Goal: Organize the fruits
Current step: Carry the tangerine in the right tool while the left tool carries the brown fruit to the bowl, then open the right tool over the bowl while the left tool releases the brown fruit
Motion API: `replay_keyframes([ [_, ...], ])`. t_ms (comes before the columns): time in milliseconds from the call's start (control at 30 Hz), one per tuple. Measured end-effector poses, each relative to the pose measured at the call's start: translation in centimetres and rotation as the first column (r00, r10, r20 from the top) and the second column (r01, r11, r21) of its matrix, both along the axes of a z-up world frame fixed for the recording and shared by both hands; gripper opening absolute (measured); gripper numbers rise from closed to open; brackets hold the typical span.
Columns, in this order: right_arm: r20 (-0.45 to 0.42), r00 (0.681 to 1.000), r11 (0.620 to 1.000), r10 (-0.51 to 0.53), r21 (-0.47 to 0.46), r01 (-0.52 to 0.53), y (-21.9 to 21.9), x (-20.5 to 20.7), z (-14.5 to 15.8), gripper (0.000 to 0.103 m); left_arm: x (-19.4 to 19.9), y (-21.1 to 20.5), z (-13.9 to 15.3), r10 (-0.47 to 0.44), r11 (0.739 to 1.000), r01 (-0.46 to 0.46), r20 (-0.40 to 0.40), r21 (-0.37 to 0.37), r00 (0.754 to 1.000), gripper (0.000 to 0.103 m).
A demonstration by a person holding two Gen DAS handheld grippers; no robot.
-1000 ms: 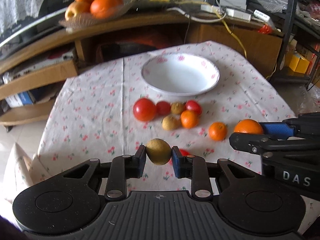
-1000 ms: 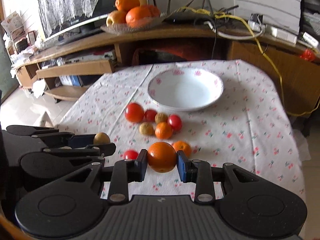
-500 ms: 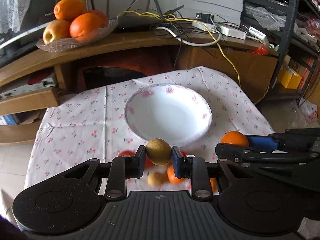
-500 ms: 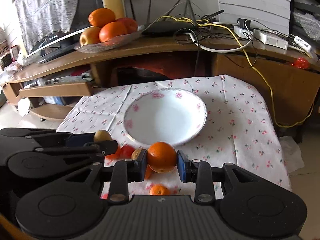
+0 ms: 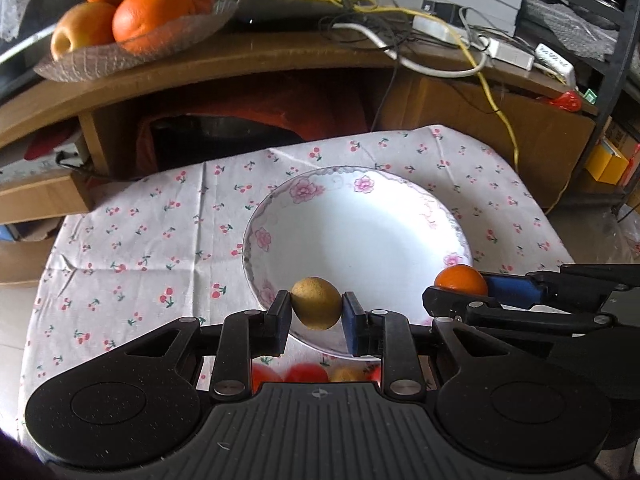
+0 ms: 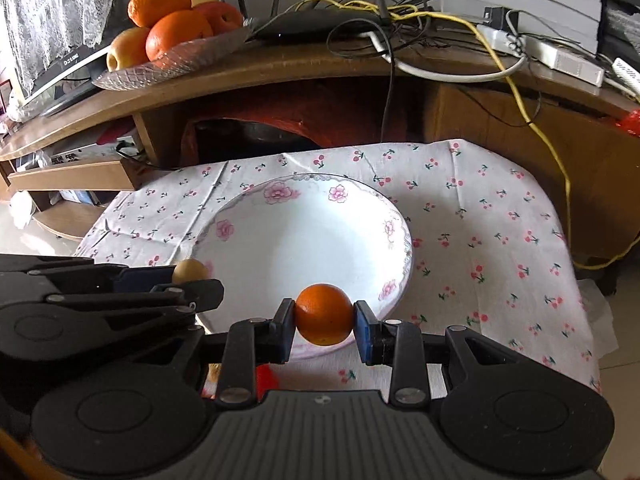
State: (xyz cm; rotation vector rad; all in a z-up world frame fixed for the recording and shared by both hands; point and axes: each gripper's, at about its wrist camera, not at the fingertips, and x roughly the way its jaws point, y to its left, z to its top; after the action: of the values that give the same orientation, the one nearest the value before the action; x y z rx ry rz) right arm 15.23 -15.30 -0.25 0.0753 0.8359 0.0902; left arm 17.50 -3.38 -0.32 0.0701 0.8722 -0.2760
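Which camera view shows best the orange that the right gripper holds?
The right wrist view: the orange sits whole and central between the right gripper pads, over the near rim of the white bowl. The left wrist view shows only its top behind that gripper's finger.

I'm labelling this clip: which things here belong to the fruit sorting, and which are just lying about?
Job: brown fruit in left gripper; orange in right gripper; white bowl.
Lying about: glass fruit dish, cables, cherry-print tablecloth.

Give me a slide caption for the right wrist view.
Right tool holds an orange over the empty bowl's near rim.
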Motion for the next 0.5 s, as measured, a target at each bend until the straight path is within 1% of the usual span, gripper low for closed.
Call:
replay_keyframes([
  [200, -0.024, 1.0, 1.0, 0.011, -0.01, -0.011, 0.0, 1.4, -1.2, 0.034, 1.1, -0.3, -1.1, 0.018, 1.0, -0.017, -0.026, 0.022, 1.0, 0.033],
  [333, -0.024, 1.0, 1.0, 0.011, -0.007, -0.011, -0.2, 1.6, -1.5, 0.034, 1.5, -0.5, -1.4, 0.021, 1.0, -0.021, -0.028, 0.024, 0.999, 0.034],
  [433, -0.021, 1.0, 1.0, 0.006, -0.005, -0.006, -0.3, 1.7, -1.5, 0.034, 1.6, -0.4, -1.4, 0.031, 0.999, -0.03, -0.033, 0.018, 0.999, 0.036],
  [500, -0.018, 1.0, 1.0, 0.0, -0.006, 0.0, -0.4, 1.8, -1.5, 0.034, 1.6, -0.3, -1.3, 0.034, 0.999, -0.033, -0.032, 0.016, 0.999, 0.041],
])
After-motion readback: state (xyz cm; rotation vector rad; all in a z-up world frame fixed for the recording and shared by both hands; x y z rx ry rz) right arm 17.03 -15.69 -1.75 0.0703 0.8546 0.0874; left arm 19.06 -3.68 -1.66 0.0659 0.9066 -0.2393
